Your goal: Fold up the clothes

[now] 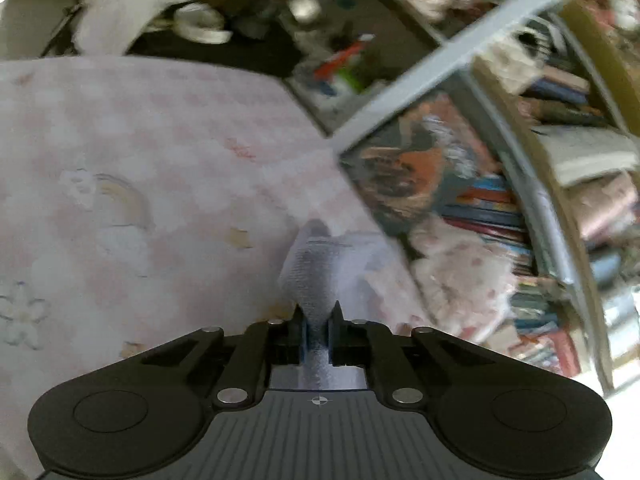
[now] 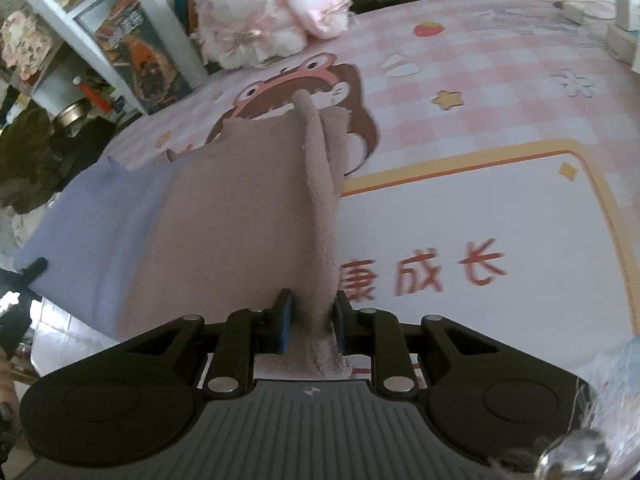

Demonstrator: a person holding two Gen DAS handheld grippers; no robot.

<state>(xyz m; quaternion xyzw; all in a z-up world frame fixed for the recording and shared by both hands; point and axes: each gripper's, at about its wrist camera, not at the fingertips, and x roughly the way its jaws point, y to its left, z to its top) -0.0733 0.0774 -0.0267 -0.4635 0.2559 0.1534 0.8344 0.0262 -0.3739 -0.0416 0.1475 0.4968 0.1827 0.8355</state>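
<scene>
Mid-fold, judged: right gripper (image 2: 310, 312) clenched on pinkish-brown cloth (image 2: 224, 216) at frame centre; left gripper (image 1: 318, 326) clenched on pale edge. Next: carry both edges over onto bed (image 2: 480, 80).

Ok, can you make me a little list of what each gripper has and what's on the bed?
left gripper: shut on pale blue-white fuzzy cloth
right gripper: shut on pinkish-brown fuzzy cloth
under it: lavender cloth
surface: pink checked cartoon bedsheet
also there: white-and-pink plush toy
</scene>
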